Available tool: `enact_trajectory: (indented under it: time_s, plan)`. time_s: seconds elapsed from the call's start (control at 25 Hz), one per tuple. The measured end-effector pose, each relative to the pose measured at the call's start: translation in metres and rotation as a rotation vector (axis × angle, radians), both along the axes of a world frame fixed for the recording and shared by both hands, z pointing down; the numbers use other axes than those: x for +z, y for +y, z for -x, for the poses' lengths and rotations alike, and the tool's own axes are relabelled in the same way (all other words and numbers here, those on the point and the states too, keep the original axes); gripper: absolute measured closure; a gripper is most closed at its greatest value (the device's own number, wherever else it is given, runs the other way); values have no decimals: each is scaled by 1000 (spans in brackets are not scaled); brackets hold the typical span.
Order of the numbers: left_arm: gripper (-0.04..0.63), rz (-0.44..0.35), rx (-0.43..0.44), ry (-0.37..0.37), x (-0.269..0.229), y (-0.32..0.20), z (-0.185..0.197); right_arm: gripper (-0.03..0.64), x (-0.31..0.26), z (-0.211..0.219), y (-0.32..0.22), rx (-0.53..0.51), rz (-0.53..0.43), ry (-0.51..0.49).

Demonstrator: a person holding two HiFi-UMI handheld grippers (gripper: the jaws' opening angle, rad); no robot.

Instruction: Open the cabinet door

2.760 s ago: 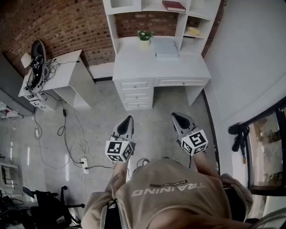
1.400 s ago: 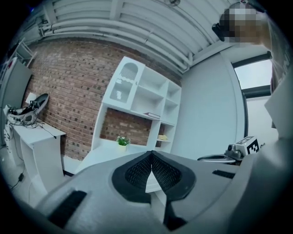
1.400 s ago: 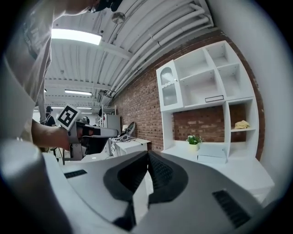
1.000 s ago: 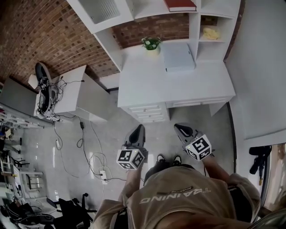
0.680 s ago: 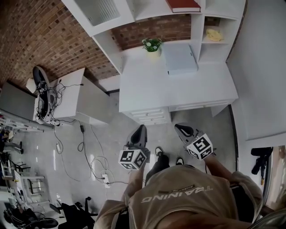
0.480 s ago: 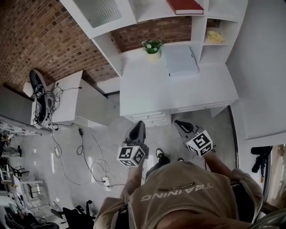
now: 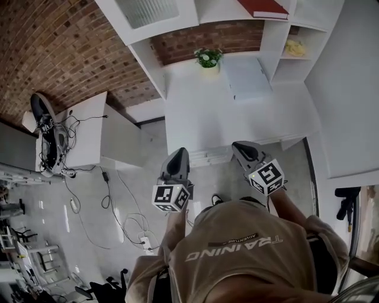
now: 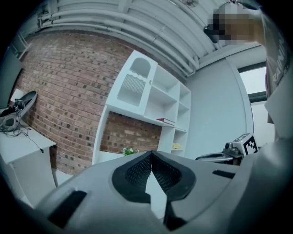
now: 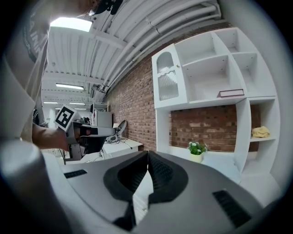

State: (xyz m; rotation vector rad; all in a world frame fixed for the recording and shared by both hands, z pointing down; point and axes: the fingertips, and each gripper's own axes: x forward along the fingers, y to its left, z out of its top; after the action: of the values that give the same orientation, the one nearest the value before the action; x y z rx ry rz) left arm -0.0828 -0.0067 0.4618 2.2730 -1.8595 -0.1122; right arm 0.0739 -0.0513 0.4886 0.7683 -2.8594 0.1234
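Note:
The cabinet door (image 7: pixel 148 9), white with a ribbed glass pane, is closed at the upper left of the white hutch. It also shows in the left gripper view as the cabinet door (image 8: pixel 135 82) and in the right gripper view as the cabinet door (image 9: pixel 167 77). My left gripper (image 7: pixel 179 152) and right gripper (image 7: pixel 240 145) hover side by side at the desk's front edge, far below the door. The left gripper (image 8: pixel 151 154) has its jaw tips together with nothing between them. The right gripper (image 9: pixel 147 153) is shut and empty too.
On the white desk (image 7: pixel 195 118) stand a potted plant (image 7: pixel 207 57) and a flat grey box (image 7: pixel 246 77). A red book (image 7: pixel 260 7) lies on a shelf. A drawer stack (image 7: pixel 207 157) sits under the desk. Left are a side table with cables (image 7: pixel 71 136) and floor cords (image 7: pixel 127 207).
The person has walked up to the desk. Both grippers moved forward with them and now reach its front edge. The jaws stayed shut.

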Motion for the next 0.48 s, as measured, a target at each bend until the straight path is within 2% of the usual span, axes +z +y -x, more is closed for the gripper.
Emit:
enact_trajectory:
  time_s: [0.2, 0.48]
  plan:
    - [588, 37, 25, -32, 15, -14, 30, 603, 10, 32, -7, 29, 26, 2]
    - [588, 50, 41, -28, 27, -44, 41, 603, 23, 47, -38, 23, 22, 50]
